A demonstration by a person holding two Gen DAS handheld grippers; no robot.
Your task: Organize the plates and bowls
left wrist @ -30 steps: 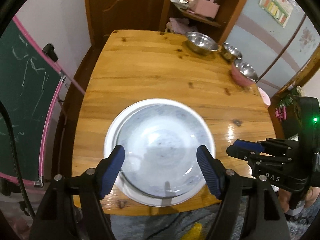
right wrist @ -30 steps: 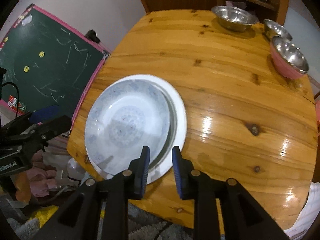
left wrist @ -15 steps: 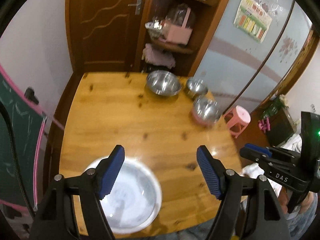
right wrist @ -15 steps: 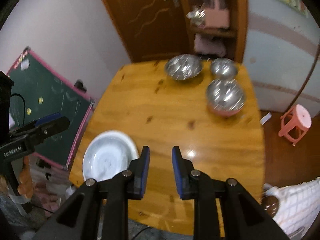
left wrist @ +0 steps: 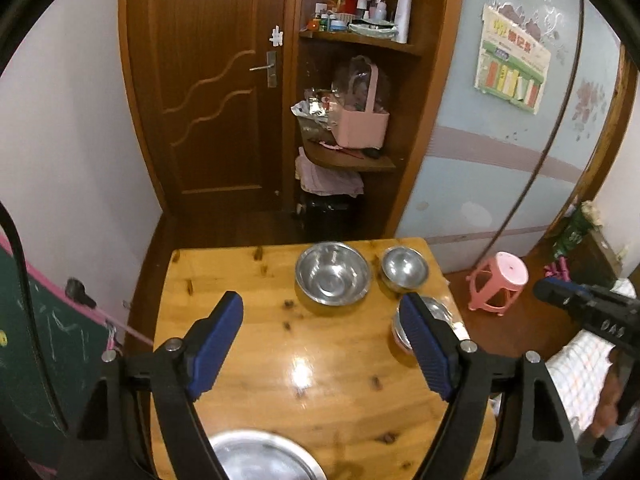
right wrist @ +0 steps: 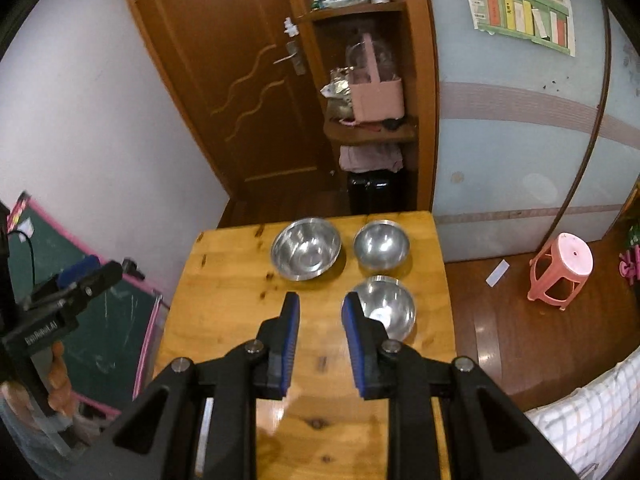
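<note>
Left gripper [left wrist: 322, 344], fingers wide apart and empty, above the plates [left wrist: 262, 458] at the tabletop's [left wrist: 260, 360] near edge. Right gripper [right wrist: 320, 340], fingers slightly apart, empty. Three bowls [right wrist: 306, 254] sit at the far right corner. Judged step: plates stacked; next, reach and nest bowls.

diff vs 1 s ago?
Both grippers pulled up and back from the stacked plates, which now show only at the bottom edge of the left view. The left gripper stays wide open and the right gripper narrowly open; neither holds anything. The three steel bowls haven't moved.
</note>
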